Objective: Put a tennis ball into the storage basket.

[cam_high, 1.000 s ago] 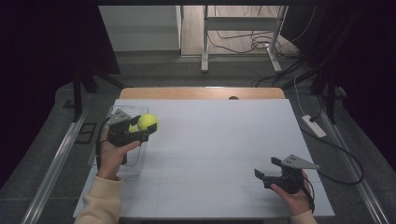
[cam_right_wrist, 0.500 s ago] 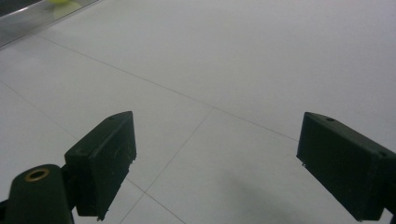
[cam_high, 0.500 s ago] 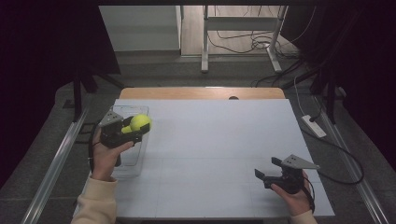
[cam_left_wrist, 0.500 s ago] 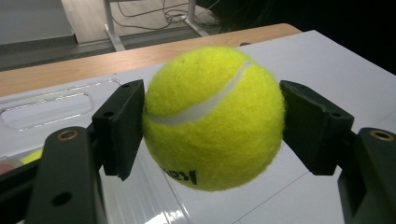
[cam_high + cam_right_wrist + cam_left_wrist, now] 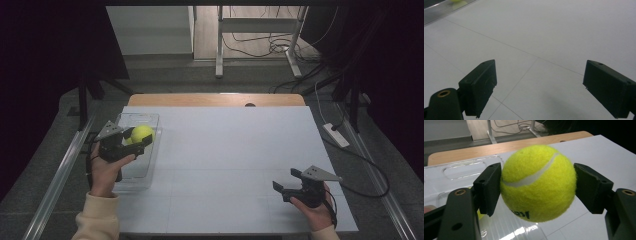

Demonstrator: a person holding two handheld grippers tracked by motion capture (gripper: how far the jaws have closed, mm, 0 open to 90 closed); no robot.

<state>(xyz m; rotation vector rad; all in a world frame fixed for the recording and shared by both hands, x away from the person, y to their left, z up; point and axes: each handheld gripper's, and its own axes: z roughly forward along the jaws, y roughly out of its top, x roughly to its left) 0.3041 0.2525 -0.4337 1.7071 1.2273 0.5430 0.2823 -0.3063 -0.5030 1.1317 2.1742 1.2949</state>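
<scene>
High view has the left gripper (image 5: 131, 141) further left than a second ago, carrying the ball (image 5: 141, 133) over the clear bin (image 5: 137, 118) at the table's (image 5: 225, 150) left edge, so a drop into it looks close. Left gripper view shows both pads clamped on the fuzzy yellow ball (image 5: 537, 182), white seam curving across it. The bin is glossy see-through plastic with a slot handle, something yellow-green already inside. Right gripper (image 5: 286, 187) sits wide open and empty over matte white tabletop.

ball (image 5: 141, 134) over bin (image 5: 137, 172), table's (image 5: 225, 150) left
</scene>
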